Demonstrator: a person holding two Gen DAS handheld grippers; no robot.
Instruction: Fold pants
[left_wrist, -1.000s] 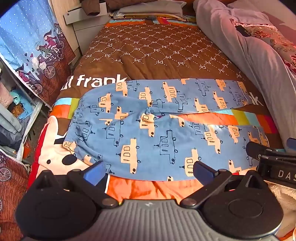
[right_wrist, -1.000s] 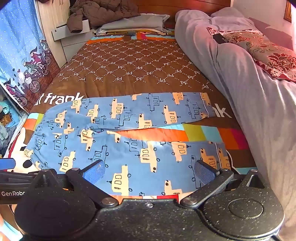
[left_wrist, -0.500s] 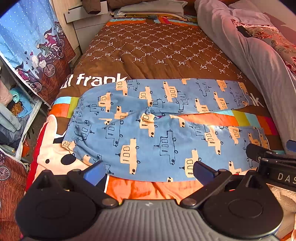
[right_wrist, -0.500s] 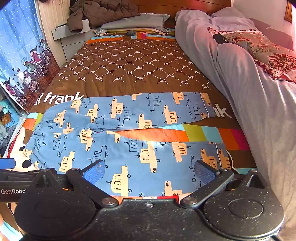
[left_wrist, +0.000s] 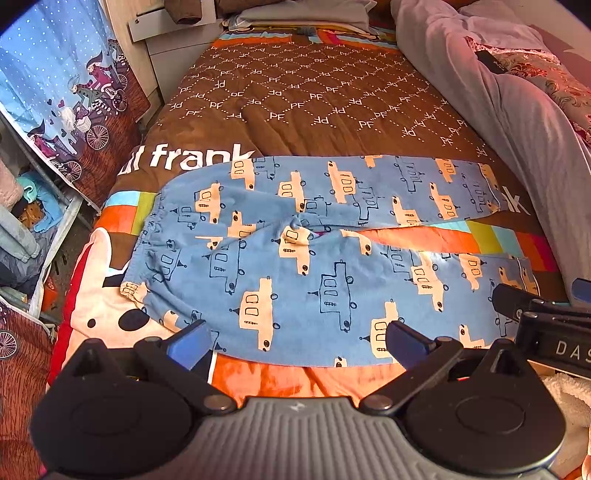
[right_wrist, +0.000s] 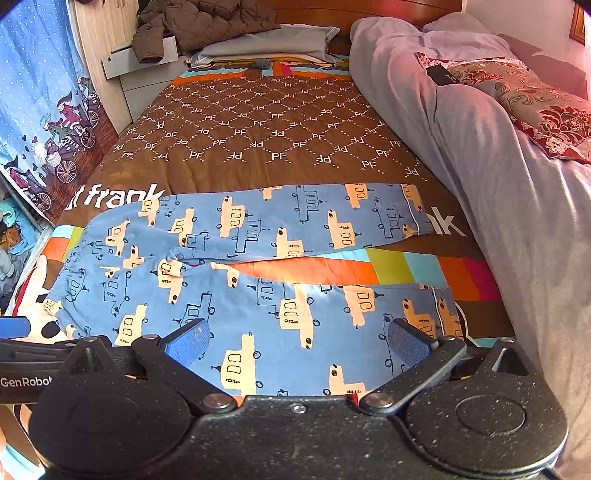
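Observation:
Blue pants with cream car prints (left_wrist: 295, 258) lie flat across the bed, waistband at the left, both legs running right with a gap between them. They also show in the right wrist view (right_wrist: 258, 280). My left gripper (left_wrist: 295, 341) is open and empty, above the near edge of the near leg by the waist end. My right gripper (right_wrist: 299, 341) is open and empty, above the near leg toward its cuff. The right gripper's body shows at the right edge of the left wrist view (left_wrist: 546, 325).
The pants lie on a brown and striped bedspread (left_wrist: 314, 92). A grey duvet (right_wrist: 480, 155) and a patterned pillow (right_wrist: 517, 92) are heaped along the right side. A nightstand (right_wrist: 129, 70) with a brown jacket stands at the far left. A printed curtain (left_wrist: 55, 92) hangs left.
Both grippers have drifted slightly; the view has shifted a little. The pants have not moved and both grippers stay open.

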